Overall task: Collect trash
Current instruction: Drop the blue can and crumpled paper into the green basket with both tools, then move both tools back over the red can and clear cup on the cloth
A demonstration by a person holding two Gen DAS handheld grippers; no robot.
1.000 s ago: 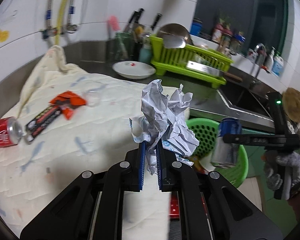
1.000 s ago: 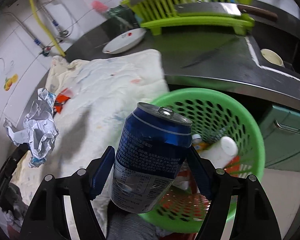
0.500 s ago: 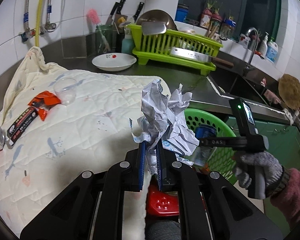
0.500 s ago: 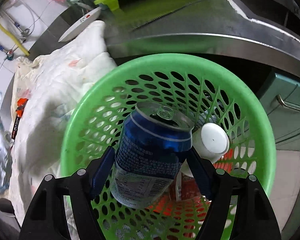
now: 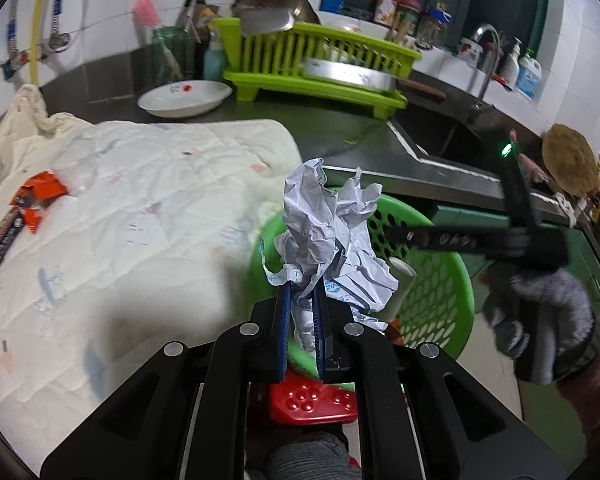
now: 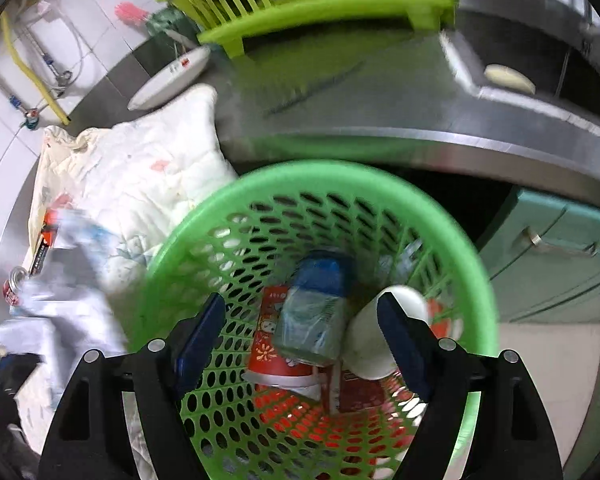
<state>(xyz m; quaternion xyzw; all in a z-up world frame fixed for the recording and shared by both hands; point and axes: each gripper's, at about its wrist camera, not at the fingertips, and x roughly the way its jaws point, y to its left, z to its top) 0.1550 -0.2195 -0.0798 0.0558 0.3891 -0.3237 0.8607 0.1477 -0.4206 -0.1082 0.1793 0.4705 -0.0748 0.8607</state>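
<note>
**Green basket filling, more trash waiting**

Green basket (image 6: pixel 452 216) below the counter edge already holds the blue can (image 6: pixel 320 304). Right gripper (image 6: pixel 304 336) is opening, empty. Left gripper (image 5: pixel 302 308) clamps crumpled paper (image 5: pixel 328 240) over the rim; wrappers (image 5: pixel 28 204) remain on the cloth.

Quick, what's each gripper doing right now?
Left gripper: shut on the crumpled white paper.
Right gripper: opening, empty; the blue drink can is in the green basket.

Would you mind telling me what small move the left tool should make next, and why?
Probably carry the crumpled paper a little further over the green basket, then release. The left tool grips it at the near rim, and the blue can has already dropped in.
</note>
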